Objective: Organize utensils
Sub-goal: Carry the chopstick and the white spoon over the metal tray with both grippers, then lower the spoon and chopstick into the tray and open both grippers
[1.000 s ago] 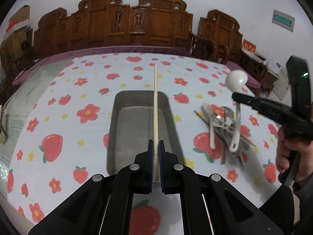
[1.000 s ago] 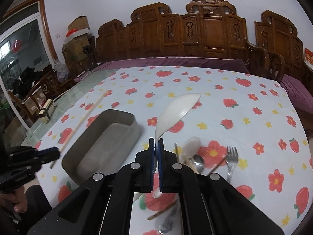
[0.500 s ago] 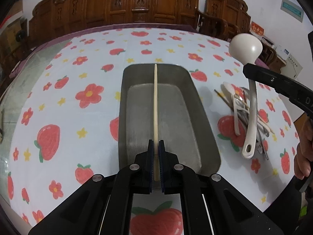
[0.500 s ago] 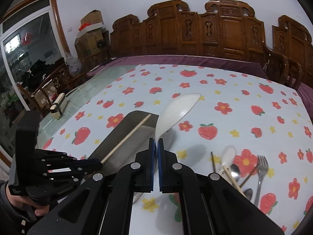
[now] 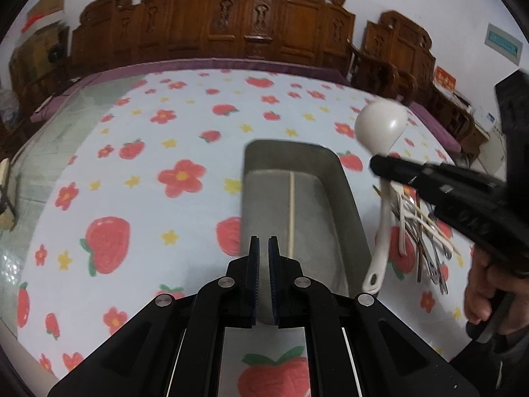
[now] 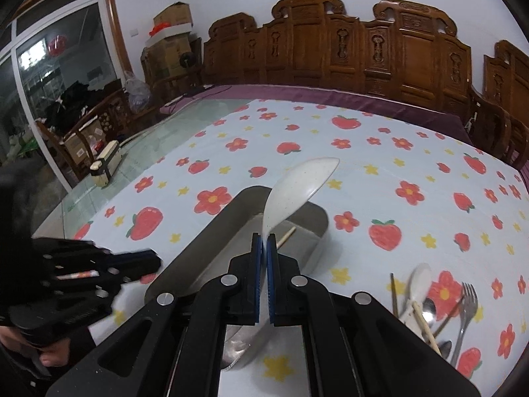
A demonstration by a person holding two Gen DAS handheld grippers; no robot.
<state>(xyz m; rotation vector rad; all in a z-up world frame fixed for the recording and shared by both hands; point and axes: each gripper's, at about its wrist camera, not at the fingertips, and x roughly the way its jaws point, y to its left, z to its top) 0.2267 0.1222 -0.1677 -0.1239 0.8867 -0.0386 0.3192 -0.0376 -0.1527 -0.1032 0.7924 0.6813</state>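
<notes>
The left gripper (image 5: 263, 248) sits nearest in its own view, its blue-padded jaws drawn close with only a thin slit between them and nothing in it; it hangs over the near left corner of the tray (image 5: 350, 198). Just past it a chopstick (image 5: 292, 211) lies lengthwise on the tray floor, apart from the jaws. To the right, the right gripper (image 5: 380, 165) reaches in from the side, a hand (image 5: 479, 291) on its handle, pinching a white ladle (image 5: 380, 129) by the stem, bowl up and handle hanging down beside the tray's right wall. Beyond that wall a pile of utensils (image 5: 426, 231) lies on the strawberry-print cloth (image 5: 132, 165). In the right wrist view the jaws are pressed together on the ladle's stem, and its bowl (image 6: 297, 192) rises above the tray's far end; the chopstick's tip (image 6: 287, 235) shows inside the tray, just beside the right gripper's jaws. A fork (image 6: 466, 311), spoons and chopsticks lie heaped on the cloth at right. Farther back, carved wooden chairs (image 6: 363, 53) line the table's far edge.
</notes>
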